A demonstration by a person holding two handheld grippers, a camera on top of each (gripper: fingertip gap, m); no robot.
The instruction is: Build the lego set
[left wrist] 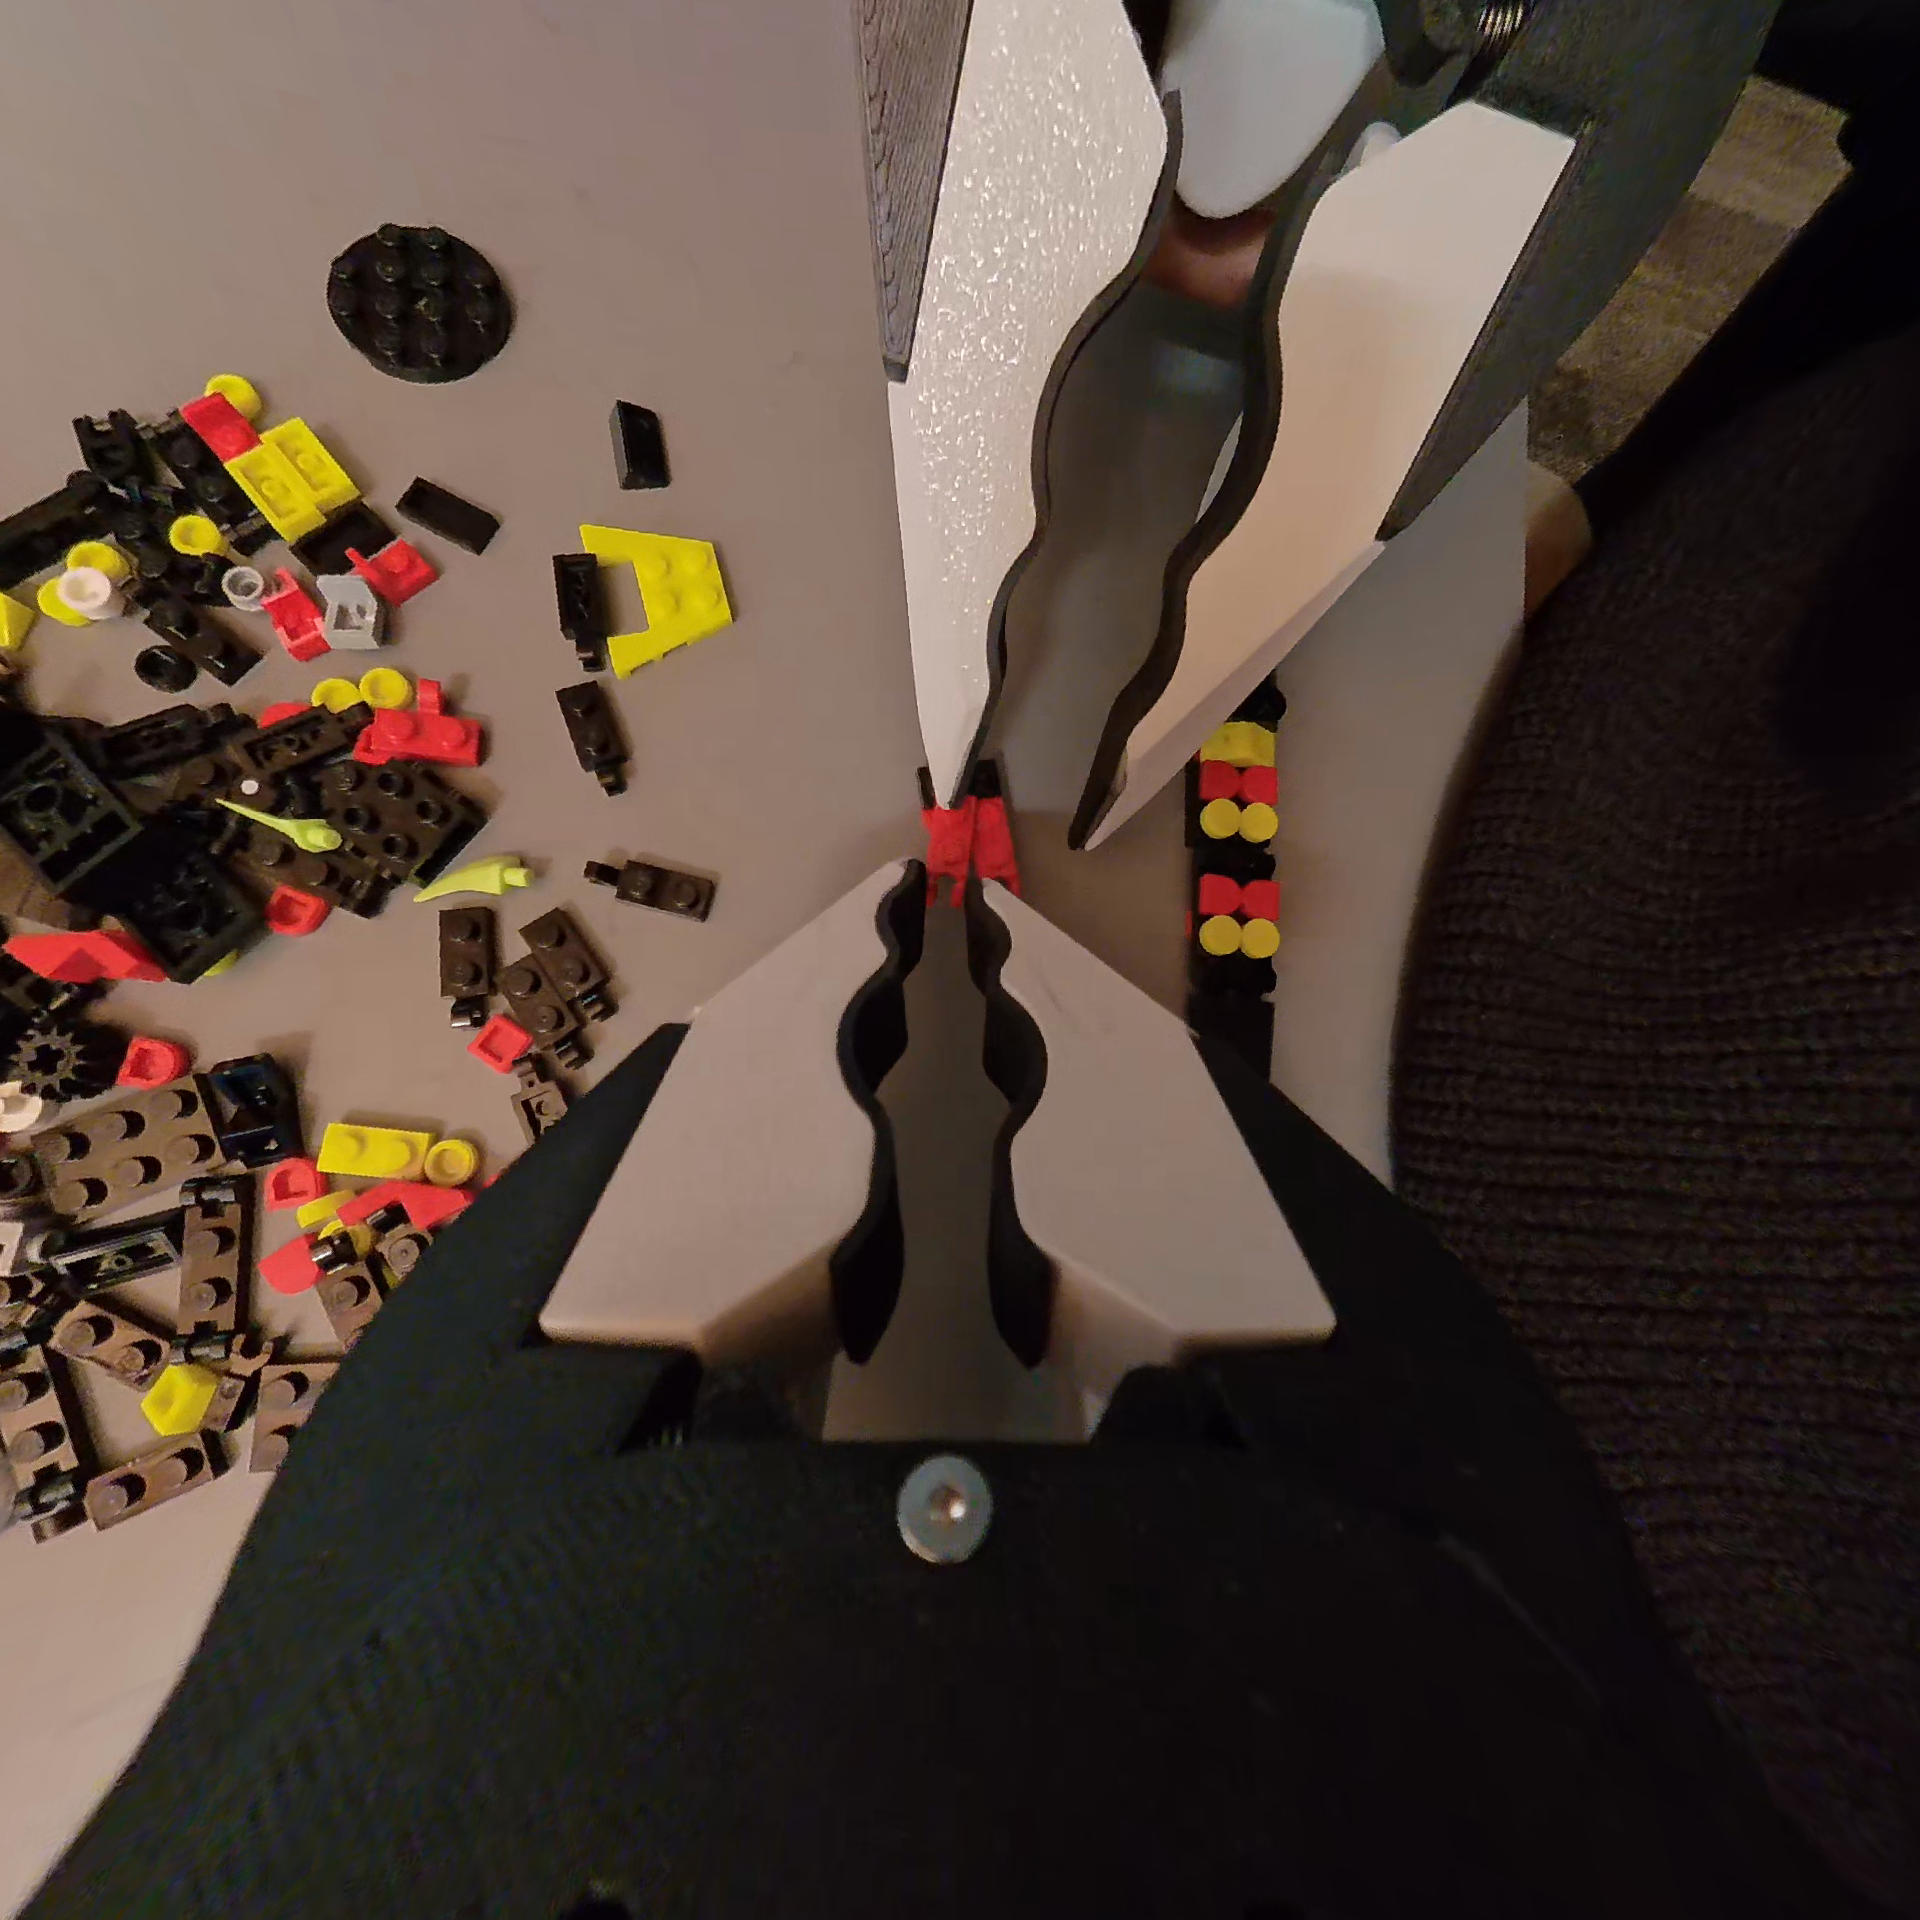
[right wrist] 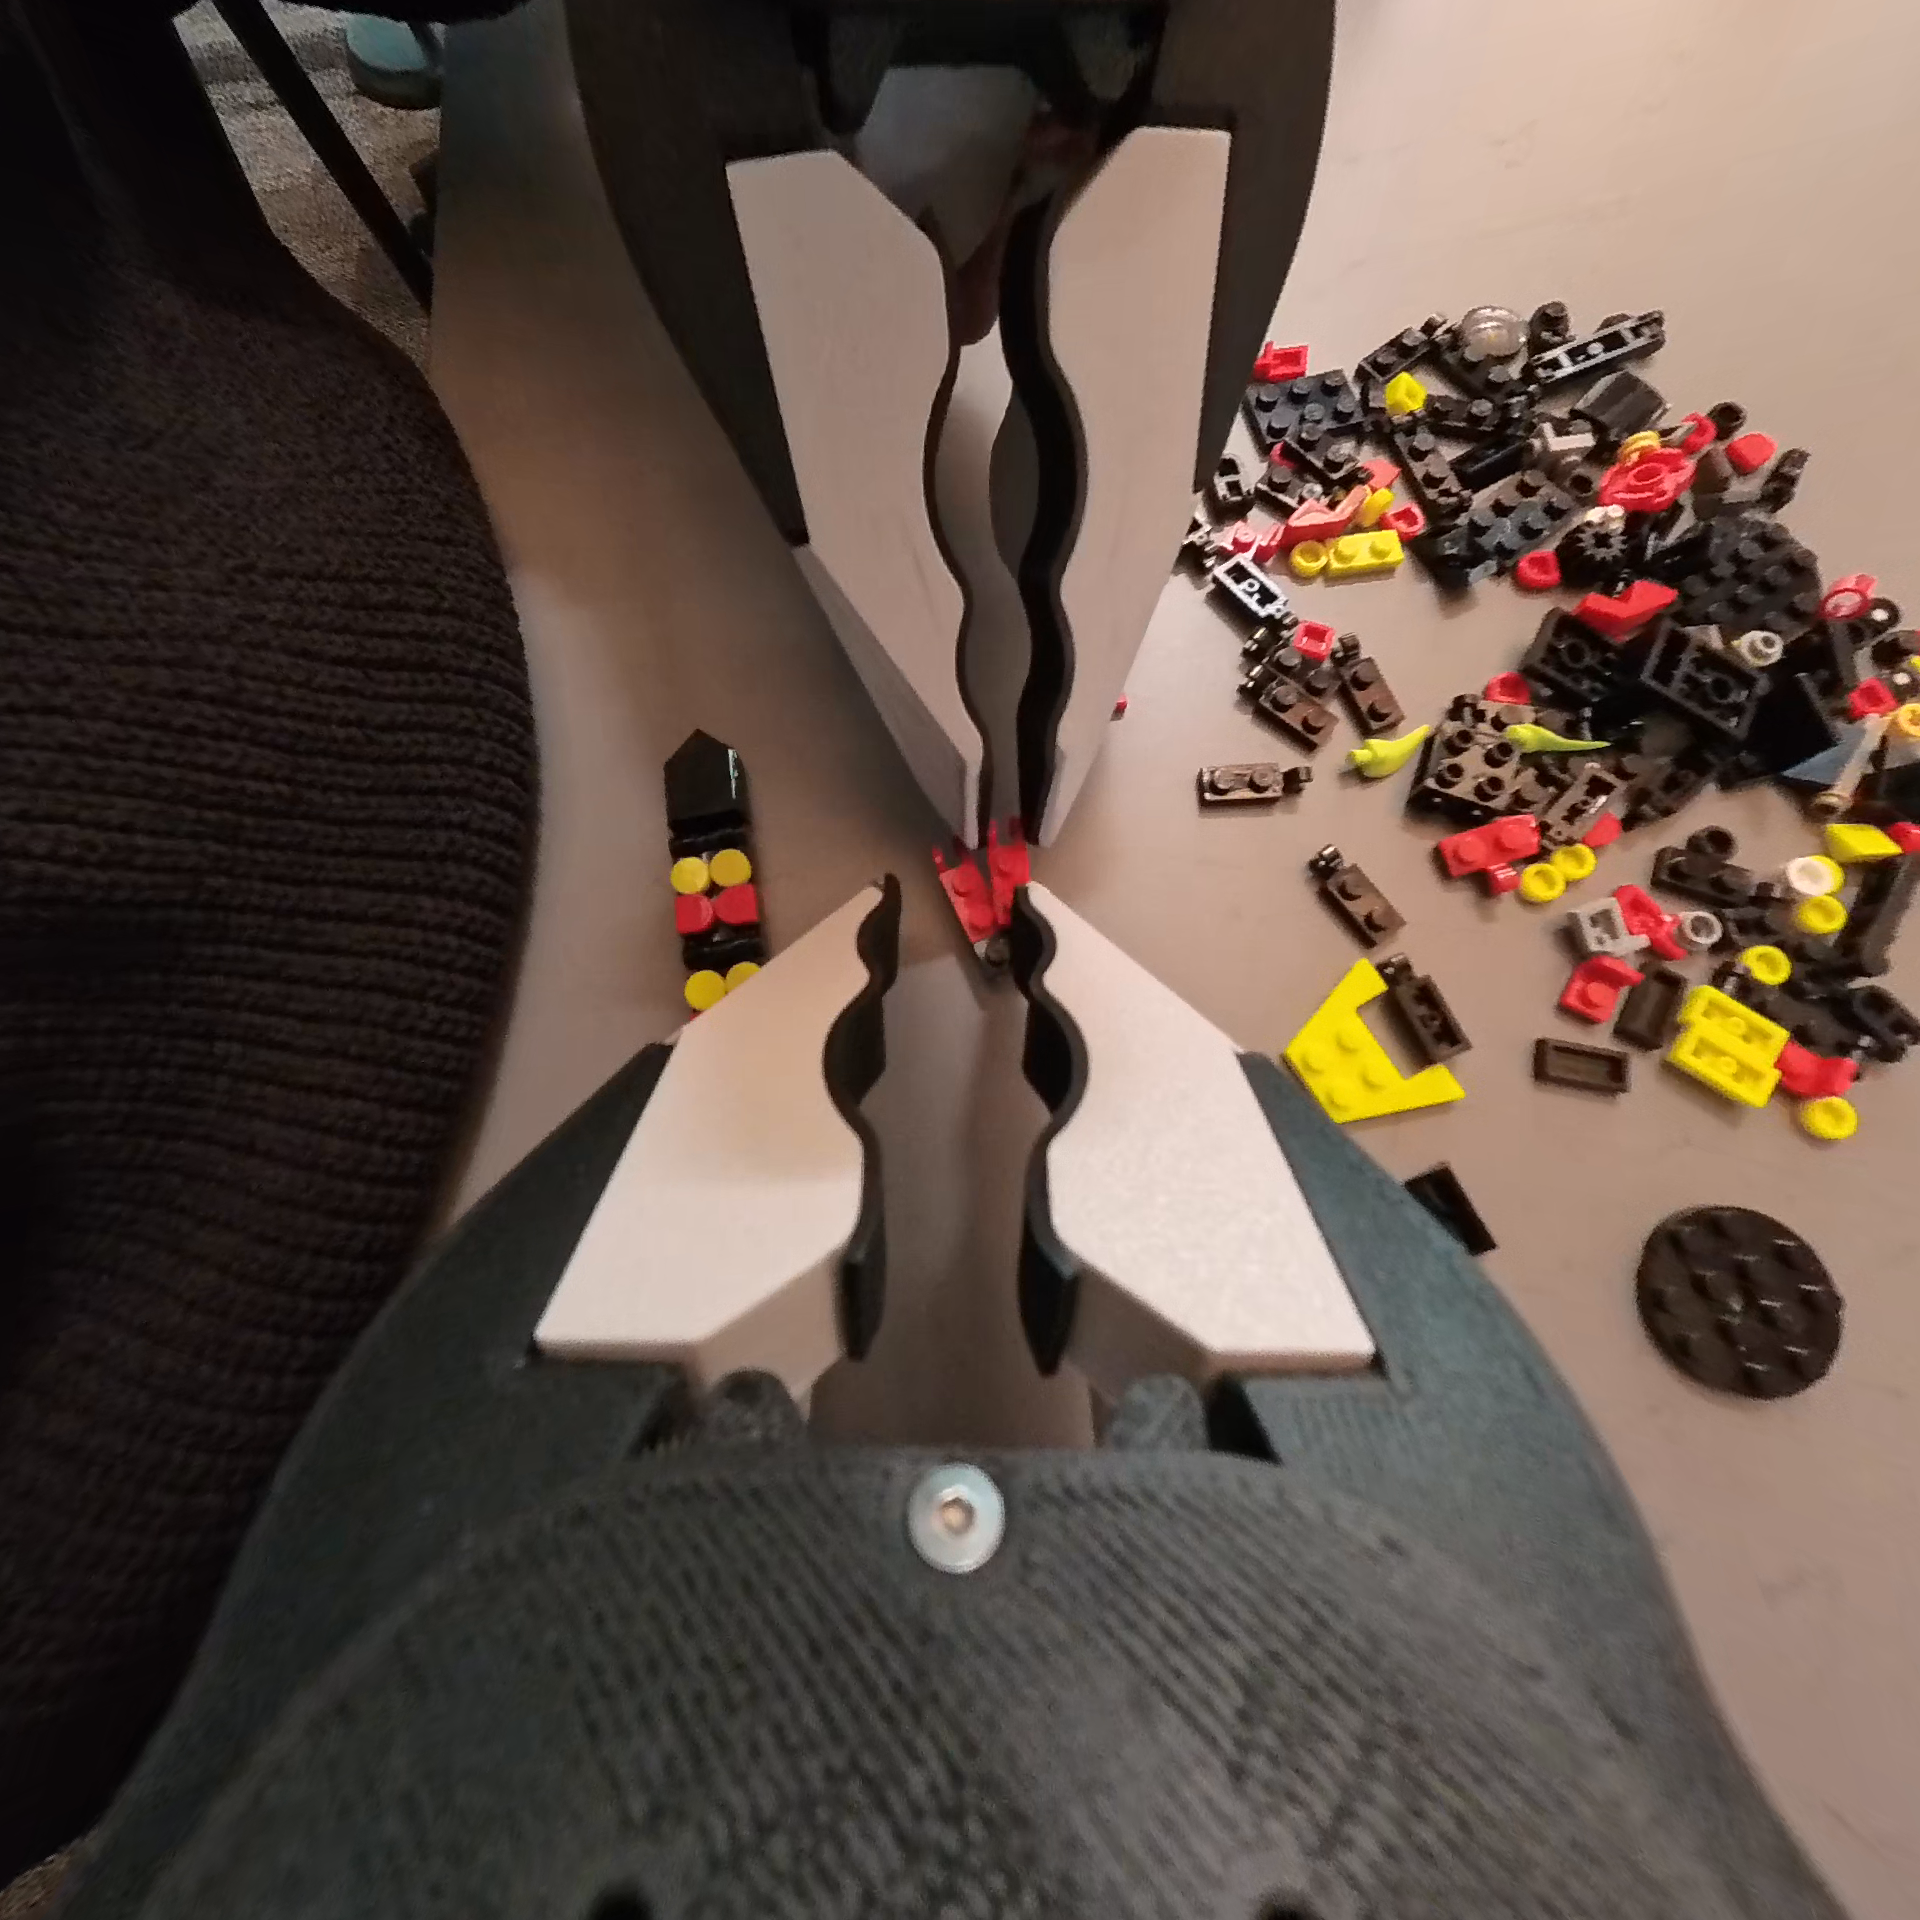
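Both grippers meet tip to tip over the table's near edge. My left gripper is shut on a small red lego piece, made of two red clip parts side by side. It also shows in the right wrist view, coming from the top with the red piece at its tips. My right gripper stands open with a clear gap. Its right pad touches the red piece and a small black bit under it. A black strip assembly with yellow and red round studs lies beside the grippers.
A pile of loose black, red and yellow pieces covers the grey table. A black round plate and a yellow wedge plate lie apart. A person's dark knit clothing borders the table edge. Both grippers' tips are close together, under 4 cm apart.
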